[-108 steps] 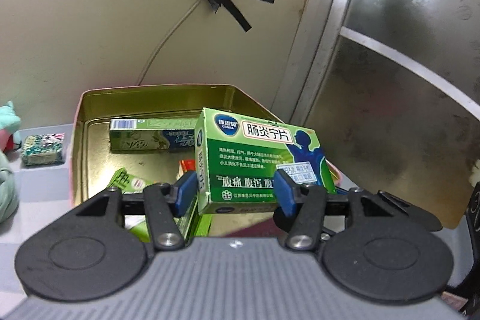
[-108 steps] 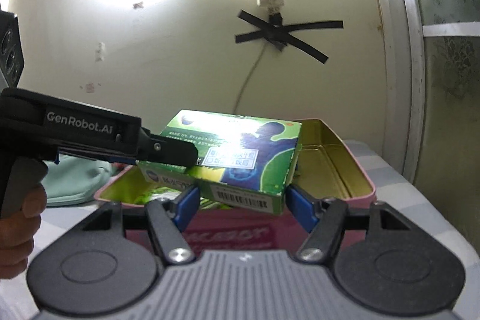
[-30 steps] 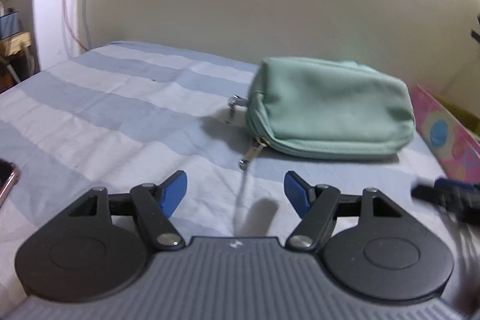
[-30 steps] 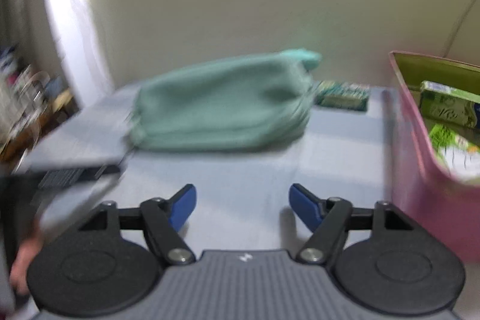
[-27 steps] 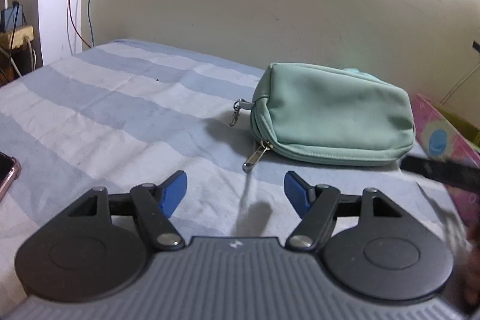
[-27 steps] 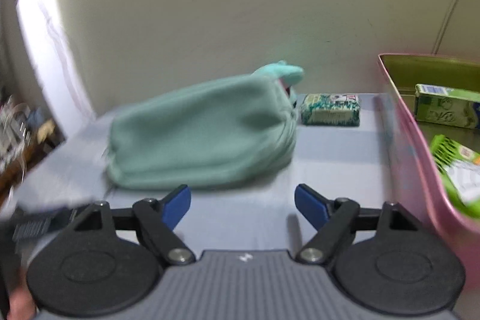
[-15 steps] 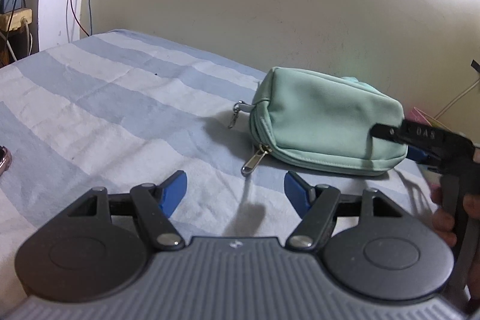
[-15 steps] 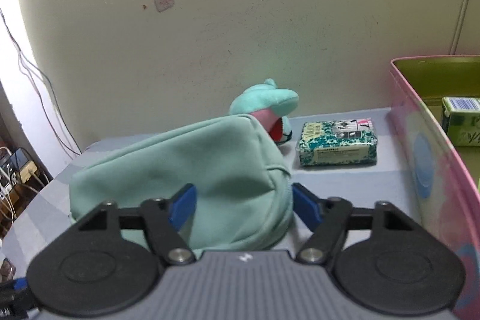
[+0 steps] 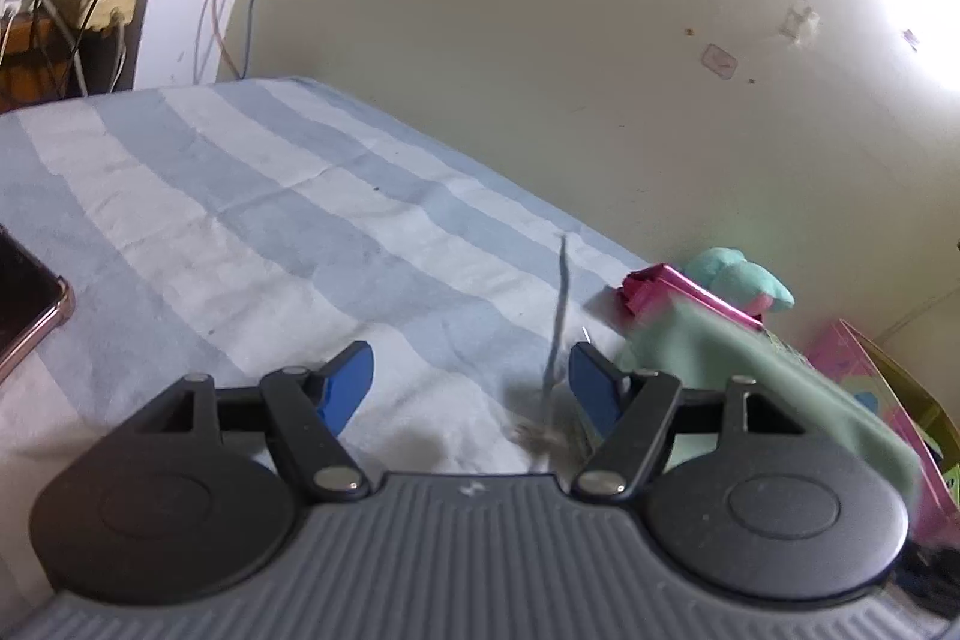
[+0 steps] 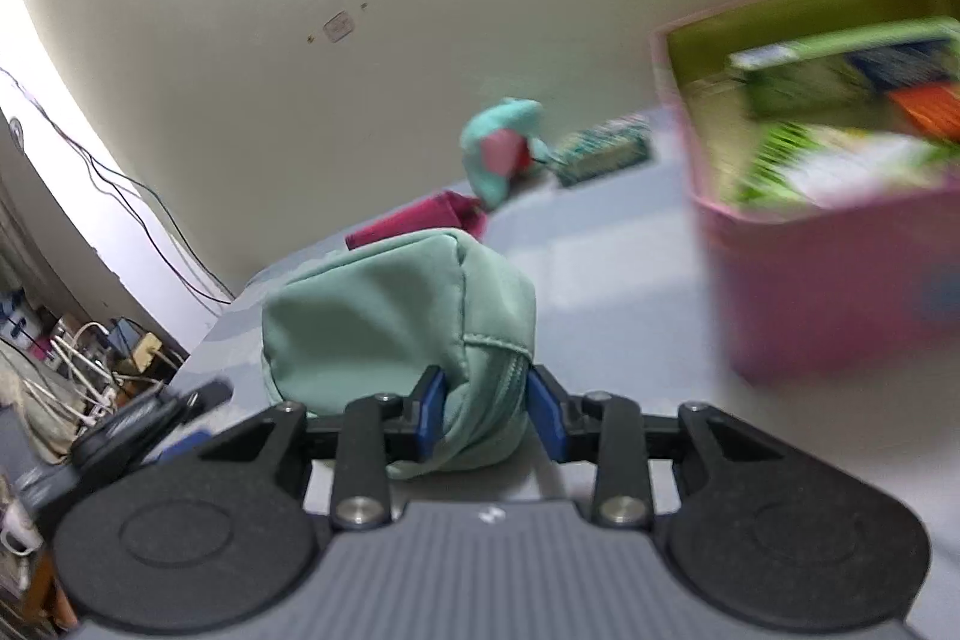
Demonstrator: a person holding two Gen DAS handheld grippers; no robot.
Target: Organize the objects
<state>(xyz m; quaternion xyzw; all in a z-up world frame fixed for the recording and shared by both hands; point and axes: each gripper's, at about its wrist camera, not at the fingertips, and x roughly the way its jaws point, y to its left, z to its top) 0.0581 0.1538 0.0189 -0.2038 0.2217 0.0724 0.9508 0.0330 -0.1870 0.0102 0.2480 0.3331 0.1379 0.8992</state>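
Since half a second ago our right gripper (image 10: 485, 415) has closed on the mint-green zip pouch (image 10: 399, 319), pinching its near end at 12 o'clock. Our left gripper (image 9: 471, 381), jaws apart, holds nothing; pouch (image 9: 744, 370) sits at its 3 o'clock. Pink tin (image 10: 828, 292) with green boxes at 2 o'clock, plush toy (image 10: 501, 148) and magenta case (image 10: 420, 220) beyond on the striped sheet (image 9: 240, 220).
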